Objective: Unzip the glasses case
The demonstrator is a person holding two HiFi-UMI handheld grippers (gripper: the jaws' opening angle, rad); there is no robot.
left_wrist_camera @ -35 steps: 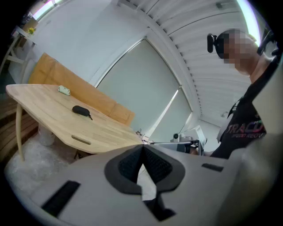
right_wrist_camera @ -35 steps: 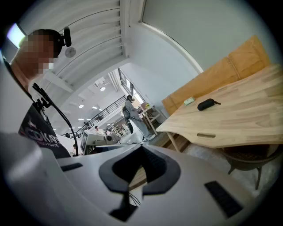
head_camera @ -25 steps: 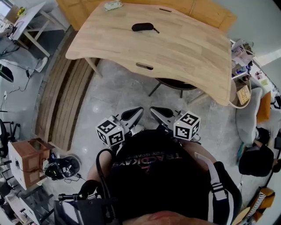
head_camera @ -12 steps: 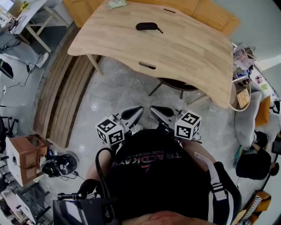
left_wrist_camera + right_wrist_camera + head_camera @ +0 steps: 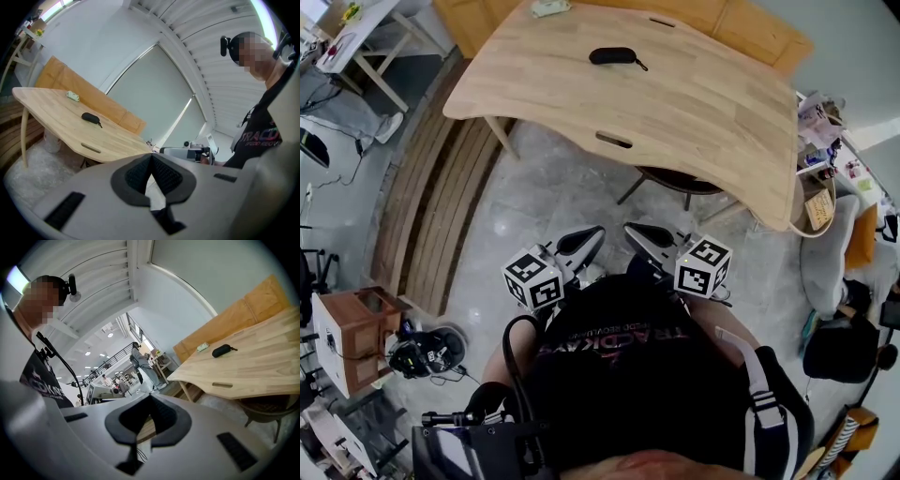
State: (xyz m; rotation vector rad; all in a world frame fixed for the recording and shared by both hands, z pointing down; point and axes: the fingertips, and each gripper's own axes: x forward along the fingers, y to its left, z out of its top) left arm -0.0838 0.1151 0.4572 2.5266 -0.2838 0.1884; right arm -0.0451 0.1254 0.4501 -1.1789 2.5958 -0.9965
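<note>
A black zipped glasses case [image 5: 612,56] lies on the far part of a light wooden table [image 5: 675,103], its pull cord trailing right. It shows small in the left gripper view as the case [image 5: 91,118] and in the right gripper view as the case [image 5: 221,350]. My left gripper [image 5: 598,230] and right gripper [image 5: 627,228] are held close to my chest, well short of the table, both shut with nothing between their pads. Their tips point toward each other.
A small pale object [image 5: 549,8] lies at the table's far edge. A dark chair [image 5: 675,183] sits under the near edge. Wooden planks [image 5: 431,220] lie on the floor at left. Cluttered shelves [image 5: 830,141] stand at right, a wooden box [image 5: 356,337] at lower left.
The head view shifted slightly, so the table and case sit a little higher and further right in frame. Both grippers kept still and stayed shut.
</note>
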